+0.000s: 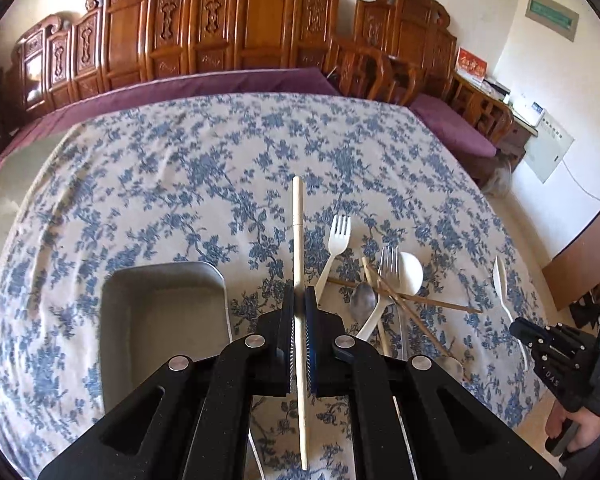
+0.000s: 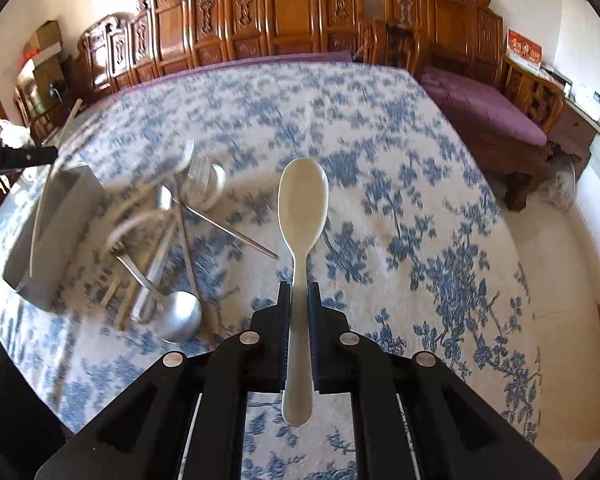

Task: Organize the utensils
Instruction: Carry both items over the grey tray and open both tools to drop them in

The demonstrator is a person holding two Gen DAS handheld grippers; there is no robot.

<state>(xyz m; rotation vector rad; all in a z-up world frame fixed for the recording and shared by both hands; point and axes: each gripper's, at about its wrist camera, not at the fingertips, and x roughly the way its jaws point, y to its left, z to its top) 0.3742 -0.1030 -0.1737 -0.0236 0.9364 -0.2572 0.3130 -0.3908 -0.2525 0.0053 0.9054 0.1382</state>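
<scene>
- Tray: grey rectangular bin (image 1: 160, 320), lower left of frame, looks empty; nothing sorted yet.
- Left gripper (image 1: 300, 300): clenched on cream chopstick (image 1: 298, 216).
- Right gripper (image 2: 299, 296): clenched on cream plastic spoon (image 2: 302, 200).
- Remaining: jumbled pile of forks, spoons, chopsticks (image 1: 380, 288) on floral surface (image 1: 180, 180).

Both wrist cameras look down along their fingers (image 1: 288, 320), sharing the tablecloth (image 1: 180, 168).

Bright daylight throughout, washing out the floor left of the tabletop (image 1: 180, 168). Sharp in the left wrist view; motion-smeared in the right, worst on the utensil pile (image 2: 168, 240) near the tabletop's left edge. Heavy fisheye bending, dark vignetted corners.
</scene>
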